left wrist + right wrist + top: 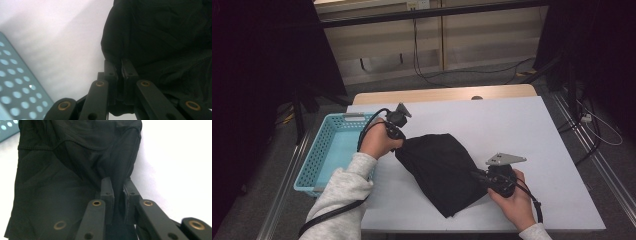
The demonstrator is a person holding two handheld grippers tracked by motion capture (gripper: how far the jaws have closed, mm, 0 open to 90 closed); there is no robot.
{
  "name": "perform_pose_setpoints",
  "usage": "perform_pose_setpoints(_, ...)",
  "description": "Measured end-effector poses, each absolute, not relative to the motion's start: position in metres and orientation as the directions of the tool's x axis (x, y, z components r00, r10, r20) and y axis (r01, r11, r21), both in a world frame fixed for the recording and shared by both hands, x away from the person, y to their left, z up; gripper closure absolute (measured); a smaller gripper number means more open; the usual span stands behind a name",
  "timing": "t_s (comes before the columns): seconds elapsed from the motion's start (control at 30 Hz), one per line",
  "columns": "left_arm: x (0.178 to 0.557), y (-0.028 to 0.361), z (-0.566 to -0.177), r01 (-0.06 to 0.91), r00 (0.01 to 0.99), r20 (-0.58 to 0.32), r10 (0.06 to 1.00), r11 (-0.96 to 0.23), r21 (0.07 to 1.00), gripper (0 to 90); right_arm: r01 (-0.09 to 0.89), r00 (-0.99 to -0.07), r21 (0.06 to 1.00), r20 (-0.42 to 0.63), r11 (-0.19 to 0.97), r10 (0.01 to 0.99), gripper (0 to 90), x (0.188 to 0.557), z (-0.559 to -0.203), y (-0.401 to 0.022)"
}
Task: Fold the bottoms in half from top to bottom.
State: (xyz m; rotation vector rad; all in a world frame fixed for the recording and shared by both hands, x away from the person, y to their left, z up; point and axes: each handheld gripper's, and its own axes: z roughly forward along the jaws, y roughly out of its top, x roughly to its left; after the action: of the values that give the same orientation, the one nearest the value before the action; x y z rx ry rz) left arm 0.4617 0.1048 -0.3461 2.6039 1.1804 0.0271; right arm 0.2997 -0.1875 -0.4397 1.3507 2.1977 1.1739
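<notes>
Both my hand-held grippers, left (404,141) and right (475,174), are clenched on the black cloth (439,167) over the white tabletop (522,135).

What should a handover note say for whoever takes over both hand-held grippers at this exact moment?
Left hand-held gripper: shut on the upper-left edge of the black fabric garment, next to the light blue perforated plastic basket.
Right hand-held gripper: shut on the garment's lower-right edge, a fold of cloth pinched between its jaws.
Things: the garment lies bunched on the white table, stretched between the two grips; the basket sits at the table's left side, nothing visible inside it.
Done: both edges gripped.
Left: probably lifting and folding the garment, or moving it to the basket; the frames do not settle which.
</notes>
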Motion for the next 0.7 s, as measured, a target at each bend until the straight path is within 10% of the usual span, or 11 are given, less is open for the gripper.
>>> perform_pose_setpoints(0.7, 0.473, 0.109, -0.297, 0.719, 0.681, -0.035, 0.732, -0.658, 0.225, 85.1, 0.550, -0.529, 0.809, 0.145, 0.208, 0.836, 81.3, 0.306, -0.424, -0.172)
